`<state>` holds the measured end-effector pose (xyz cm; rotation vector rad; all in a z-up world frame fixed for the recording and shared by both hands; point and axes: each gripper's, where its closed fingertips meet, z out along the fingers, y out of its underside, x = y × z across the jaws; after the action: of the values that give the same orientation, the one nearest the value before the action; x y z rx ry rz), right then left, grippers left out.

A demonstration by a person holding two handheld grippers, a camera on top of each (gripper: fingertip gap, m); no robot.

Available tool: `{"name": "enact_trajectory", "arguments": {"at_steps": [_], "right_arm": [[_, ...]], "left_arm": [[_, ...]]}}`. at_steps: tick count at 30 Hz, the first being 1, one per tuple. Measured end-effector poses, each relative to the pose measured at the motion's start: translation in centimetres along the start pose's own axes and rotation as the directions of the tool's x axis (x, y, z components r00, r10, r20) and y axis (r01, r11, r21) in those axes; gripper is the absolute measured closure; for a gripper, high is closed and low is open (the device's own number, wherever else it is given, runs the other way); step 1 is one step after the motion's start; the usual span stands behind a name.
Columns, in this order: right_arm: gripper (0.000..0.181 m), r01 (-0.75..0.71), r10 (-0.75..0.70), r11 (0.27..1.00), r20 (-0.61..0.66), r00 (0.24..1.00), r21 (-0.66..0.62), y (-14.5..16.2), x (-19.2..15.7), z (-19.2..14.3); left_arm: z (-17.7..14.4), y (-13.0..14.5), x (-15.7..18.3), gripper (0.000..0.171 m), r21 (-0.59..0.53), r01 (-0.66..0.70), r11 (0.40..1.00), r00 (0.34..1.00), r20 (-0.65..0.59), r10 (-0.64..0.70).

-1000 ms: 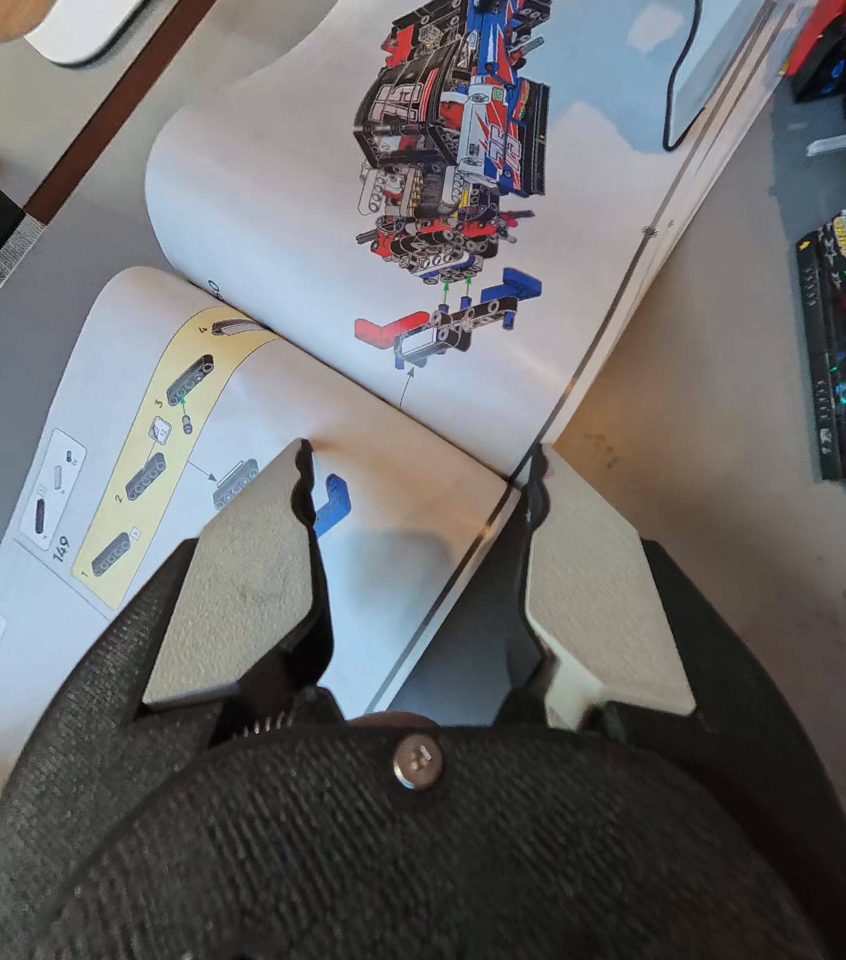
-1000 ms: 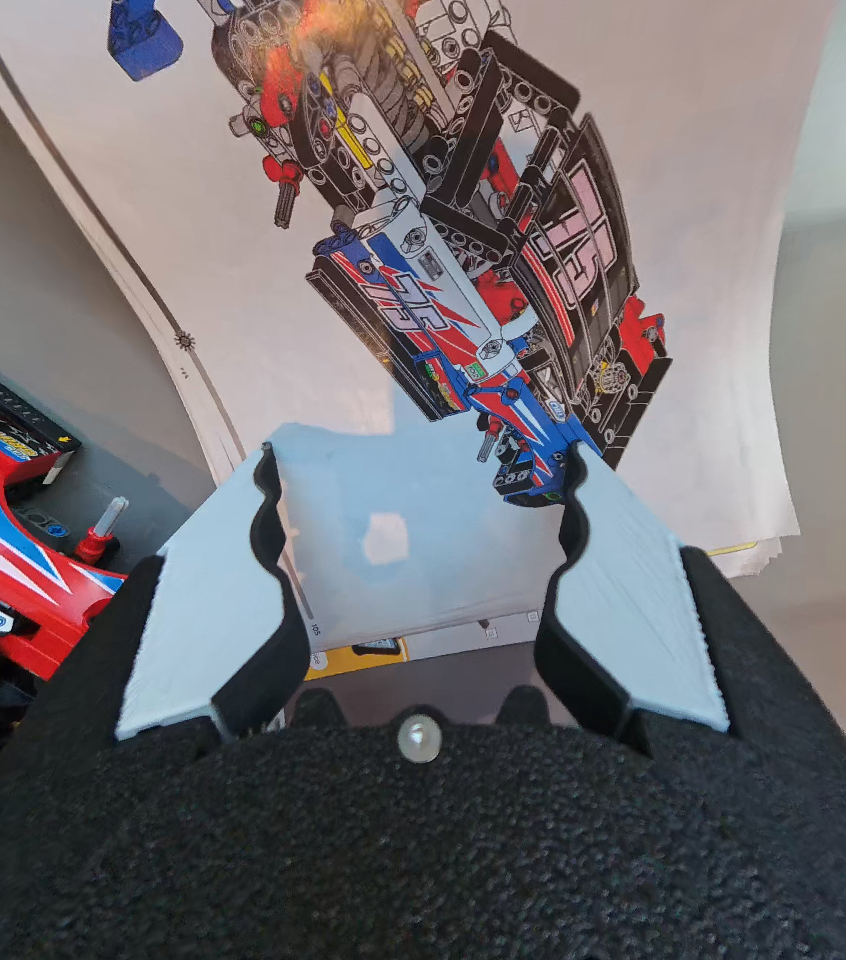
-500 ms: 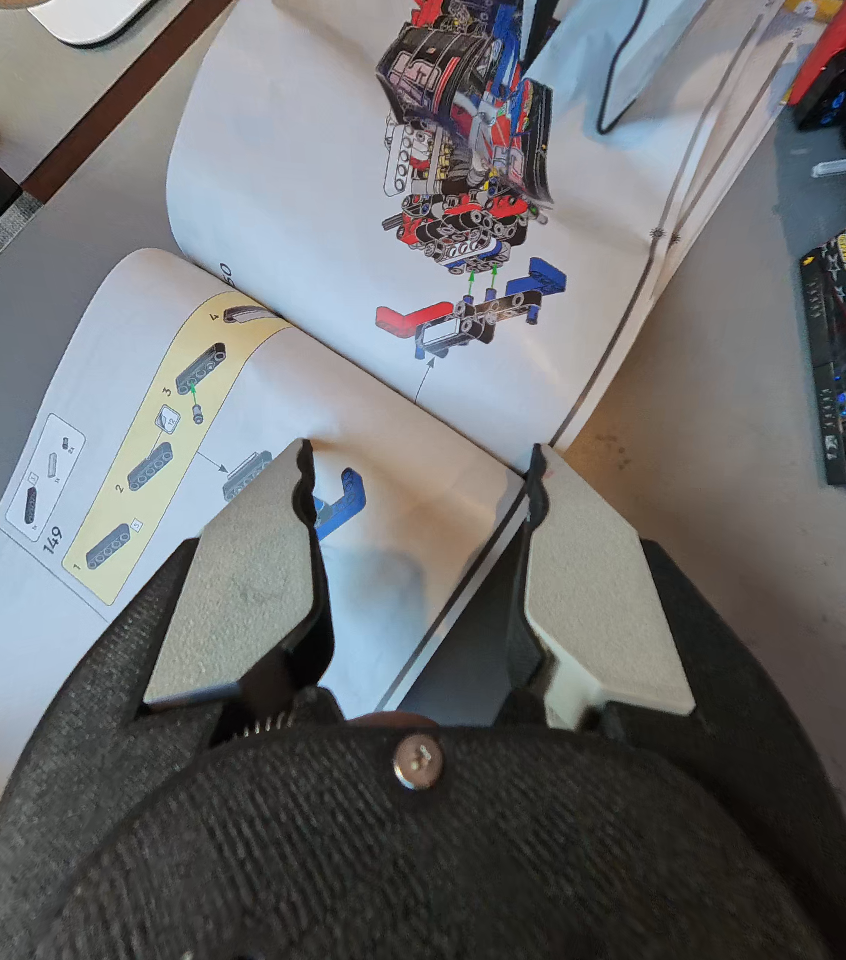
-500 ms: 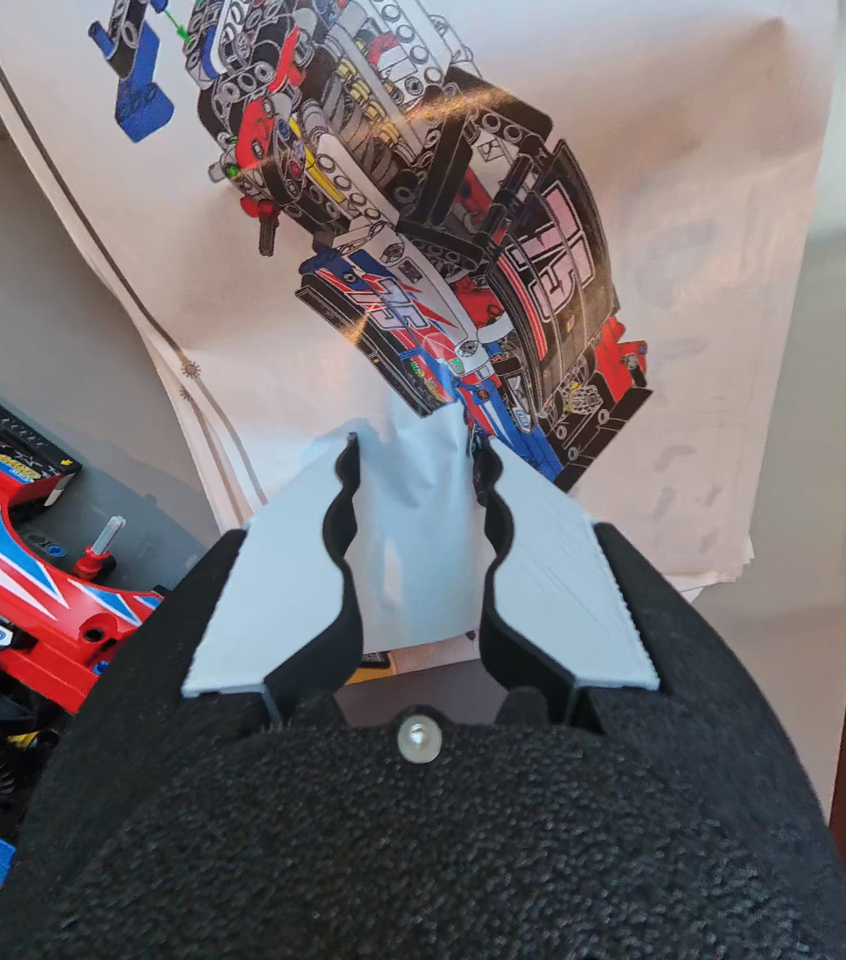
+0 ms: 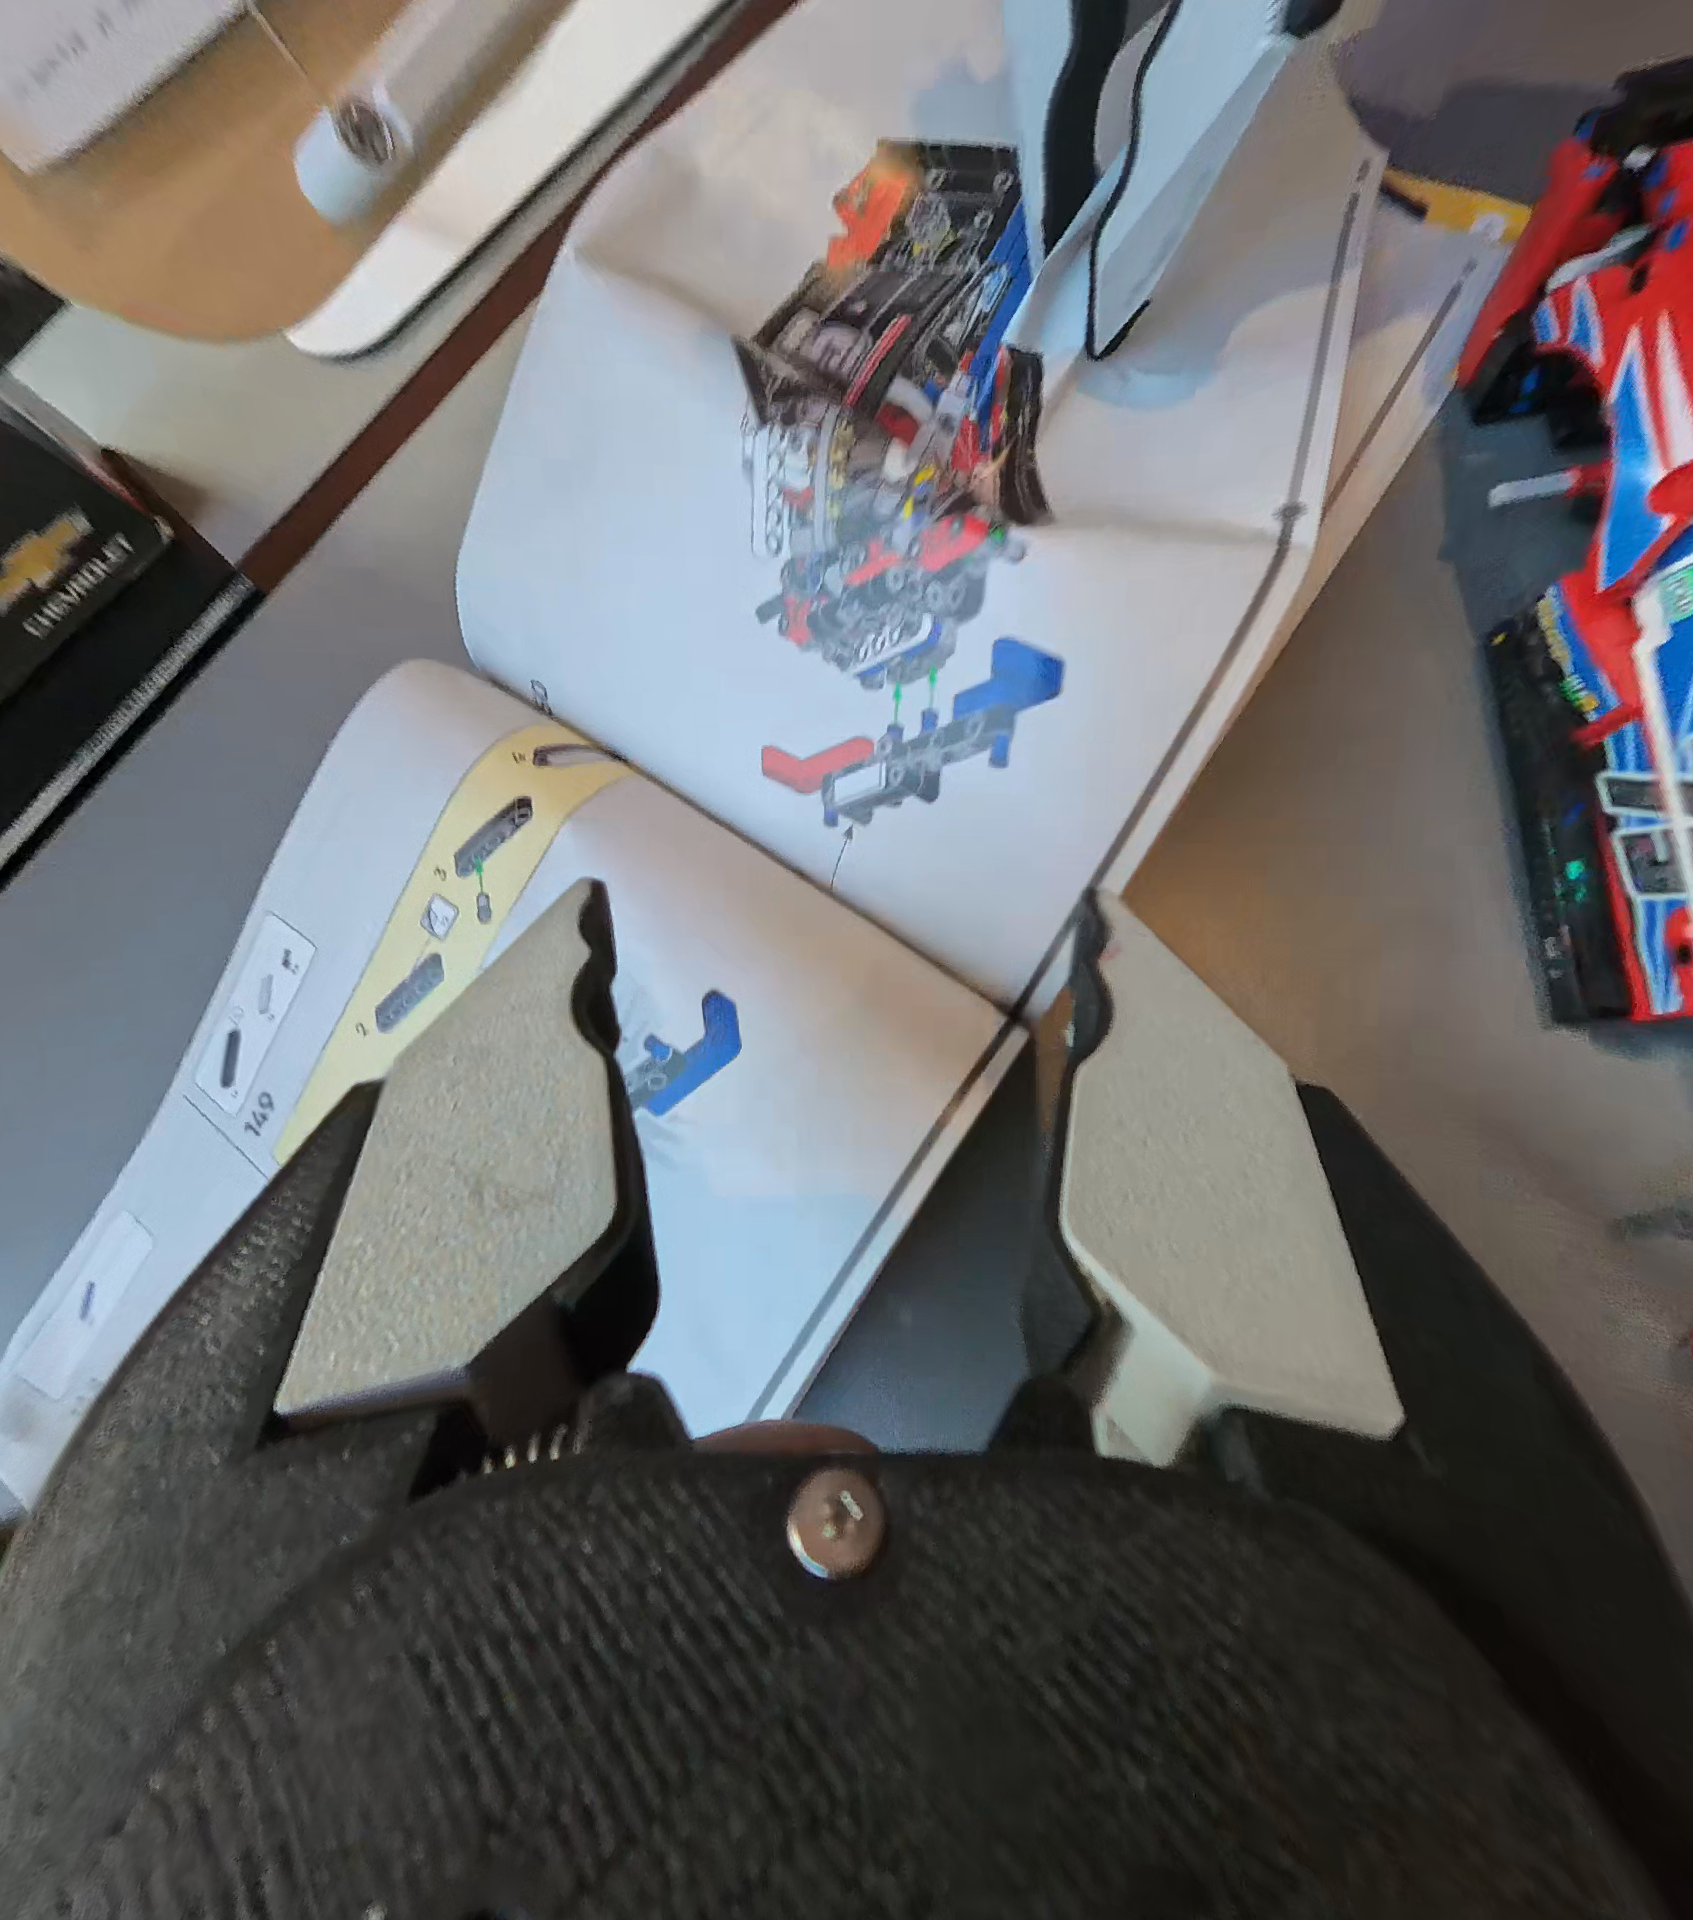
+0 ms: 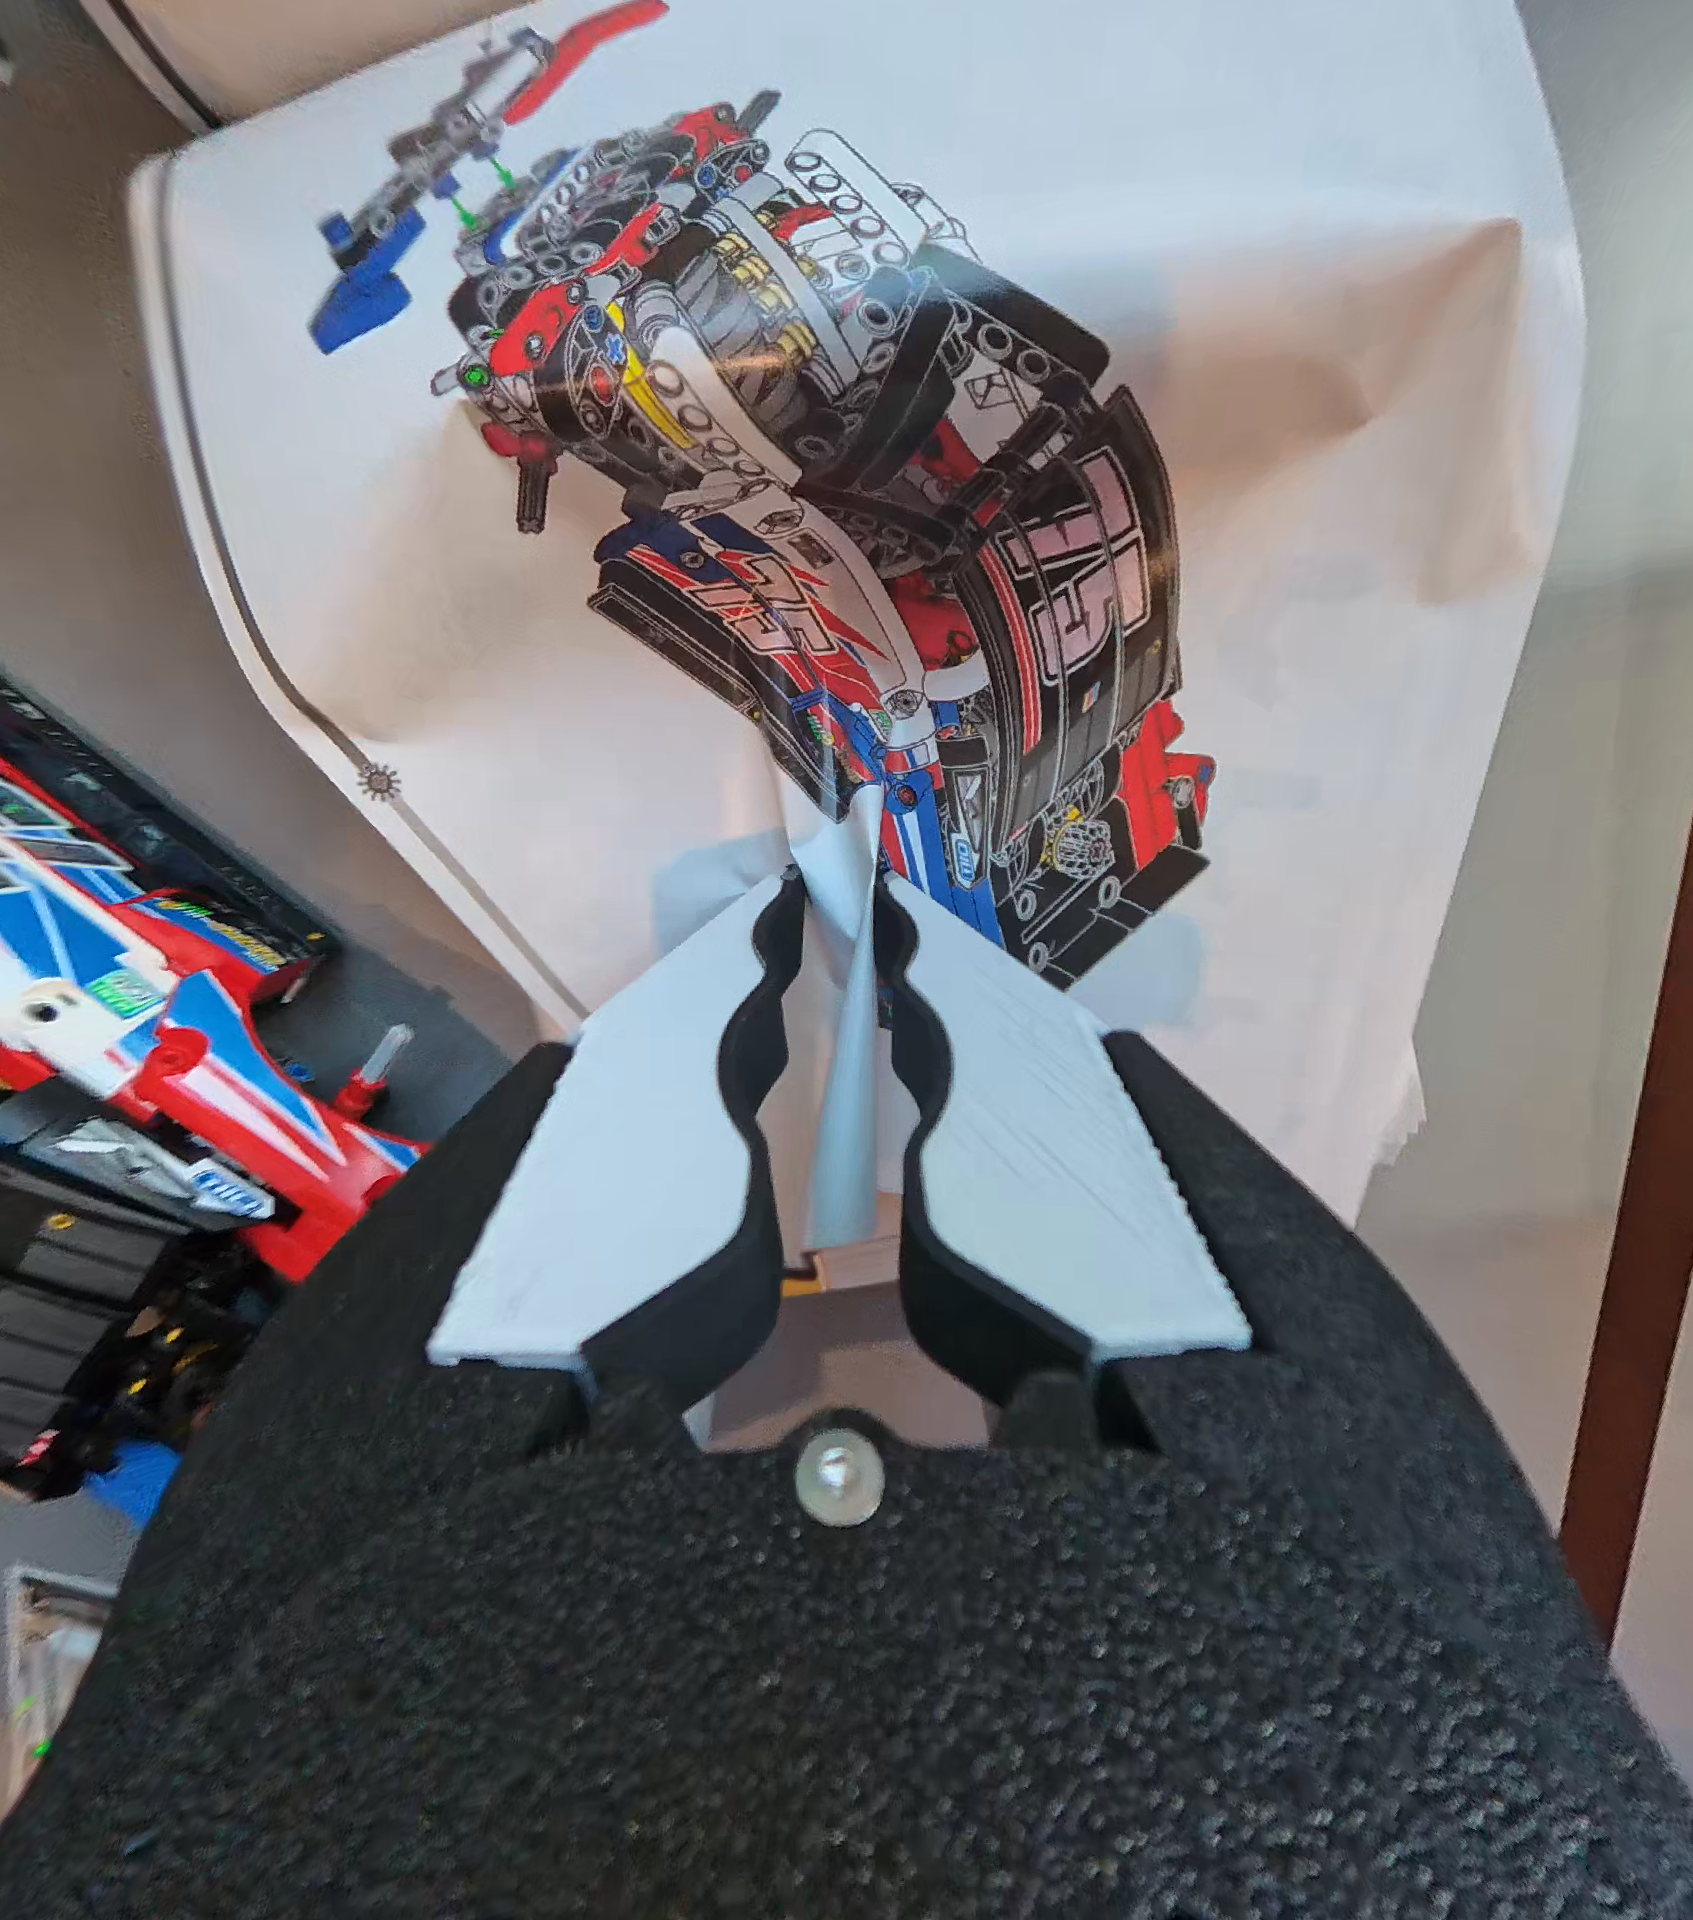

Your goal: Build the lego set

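The left gripper (image 5: 837,940) hangs wide open, as before, over the instruction booklet's (image 5: 634,488) lower page. The right gripper (image 6: 837,899), wide apart a second ago, has narrowed and now pinches a fold of the booklet page (image 6: 847,1049), lifting it. The red, white and blue lego car (image 5: 1673,644) sits beside the booklet. A black box (image 5: 0,582) carries printed branding.
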<state>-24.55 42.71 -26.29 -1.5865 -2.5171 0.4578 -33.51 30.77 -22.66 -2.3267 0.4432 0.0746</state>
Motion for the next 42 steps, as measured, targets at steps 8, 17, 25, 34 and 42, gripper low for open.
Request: {"name": "enact_trajectory", "arguments": {"at_steps": [8,17,25,34,42], "right_arm": [[0.17,-0.1,0.099,0.995,0.115,0.989,0.011,-3.3,-2.6,-3.7],[0.162,-0.151,0.143,0.976,0.061,0.988,0.155,-6.9,-3.2,-8.6],[0.153,-0.17,0.292,0.741,-0.085,0.953,0.65,-8.2,-2.6,-20.1],[0.152,-0.217,0.284,0.851,-0.071,0.956,0.478,-4.4,-5.8,-11.9],[0.152,-0.18,0.225,0.913,-0.084,0.971,0.366,-5.1,-7.6,-7.1]], "left_arm": [[0.2,-4.3,3.5,0.078,0.068,-0.25,0.966,0.944,0.239,0.228],[-1.2,-3.8,-0.8,0.155,0.092,-0.24,0.966,0.866,0.471,0.17],[-5.2,-1.2,-4.0,0.156,0.358,0.171,0.918,0.911,0.298,-0.286],[-10.1,3.1,-7.6,0.164,0.496,0.365,0.788,0.833,0.203,-0.514],[-15.7,7.8,-8.6,0.14,0.483,0.391,0.783,0.772,0.292,-0.565]]}}
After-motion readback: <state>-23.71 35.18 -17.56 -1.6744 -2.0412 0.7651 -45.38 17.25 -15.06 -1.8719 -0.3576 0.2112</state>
